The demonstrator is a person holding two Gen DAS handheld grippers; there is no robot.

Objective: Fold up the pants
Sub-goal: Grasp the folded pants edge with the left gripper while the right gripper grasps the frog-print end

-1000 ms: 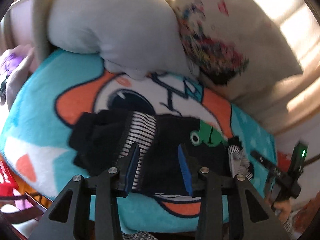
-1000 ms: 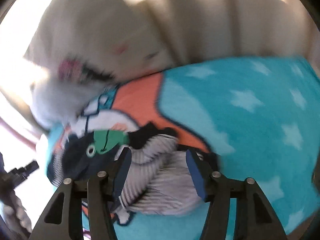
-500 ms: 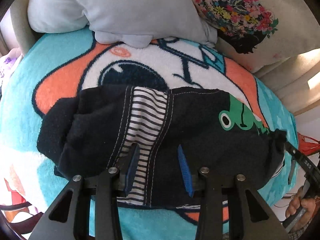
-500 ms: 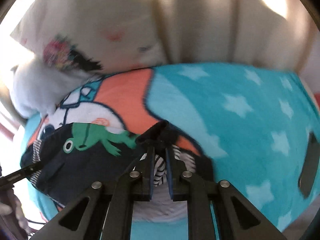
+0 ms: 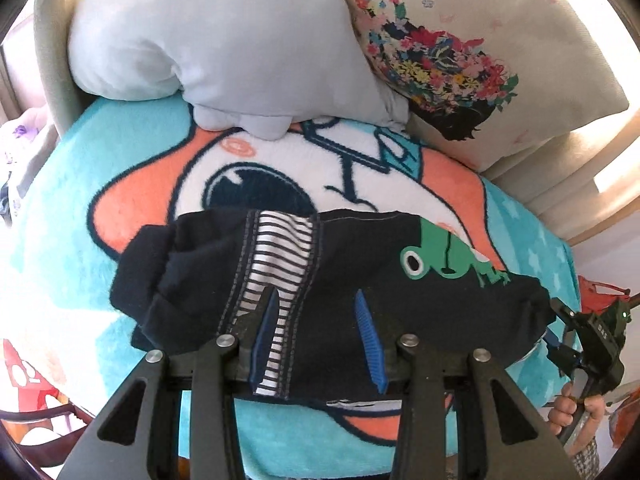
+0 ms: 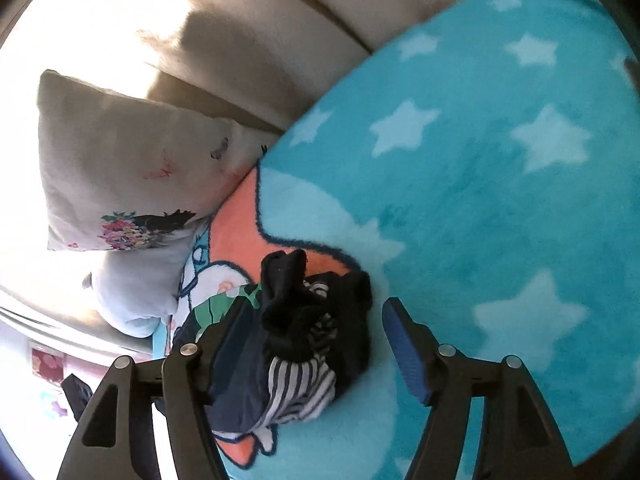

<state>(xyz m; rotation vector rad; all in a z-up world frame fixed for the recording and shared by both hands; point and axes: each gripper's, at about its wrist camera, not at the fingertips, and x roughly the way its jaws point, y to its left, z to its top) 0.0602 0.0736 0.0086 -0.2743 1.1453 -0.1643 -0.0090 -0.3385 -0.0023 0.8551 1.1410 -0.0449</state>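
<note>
Dark navy pants (image 5: 360, 264) with a striped panel and a green frog print lie spread sideways on a turquoise cartoon blanket (image 5: 60, 200). My left gripper (image 5: 318, 332) hangs low over their near edge by the striped panel. Its blue pads stand partly apart and nothing is pinched between them. In the right wrist view the bunched end of the pants (image 6: 304, 320), with striped lining showing, lies between the fingers of my right gripper (image 6: 318, 306). Its jaws are opening and the pads stand clear of the cloth. The left wrist view shows the right gripper (image 5: 592, 340) at the pants' right end, held by a hand (image 5: 576, 412).
A pale grey pillow (image 5: 224, 40) and a floral cushion (image 5: 460, 60) lean on the beige sofa back (image 6: 280, 40) behind the blanket. The starred part of the blanket (image 6: 480, 200) stretches to the right of the pants. Red and patterned items sit beyond the blanket's edges.
The crumpled pants got pulled out flat towards the right. My right gripper shut on their end half a second ago, then rolled and opened. The left gripper came closer to the pants, jaws unchanged.
</note>
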